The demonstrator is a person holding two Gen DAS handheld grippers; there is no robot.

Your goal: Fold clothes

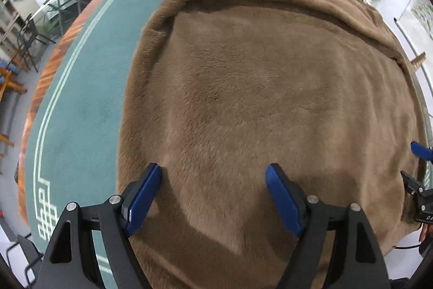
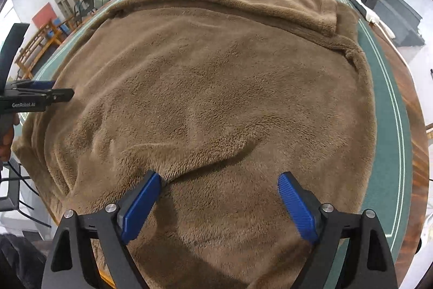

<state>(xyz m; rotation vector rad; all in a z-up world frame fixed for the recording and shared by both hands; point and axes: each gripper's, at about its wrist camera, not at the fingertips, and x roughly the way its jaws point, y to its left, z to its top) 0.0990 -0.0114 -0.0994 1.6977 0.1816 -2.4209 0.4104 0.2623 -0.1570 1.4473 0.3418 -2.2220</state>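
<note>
While the brown fleece garment lies spread over most of the green table cover, we judge the folding to be at an early stage. In the left wrist view, one fold is already in place: a doubled band of fabric runs across the far side, from about 10 o'clock to 2 o'clock. The right wrist view shows the same band, with what appears to be a sleeve laid across at 12 o'clock. The main body is still a single broad sheet, with a shallow crease near 6 o'clock in the right wrist view.

The left gripper has its jaws spread wide over the near edge of the garment and holds nothing. The right gripper is likewise wide apart and empty, over the near hem.

We judge that the remaining work is to take hold of the near edge with both grippers and bring it toward the far band, then halve the result again.
</note>
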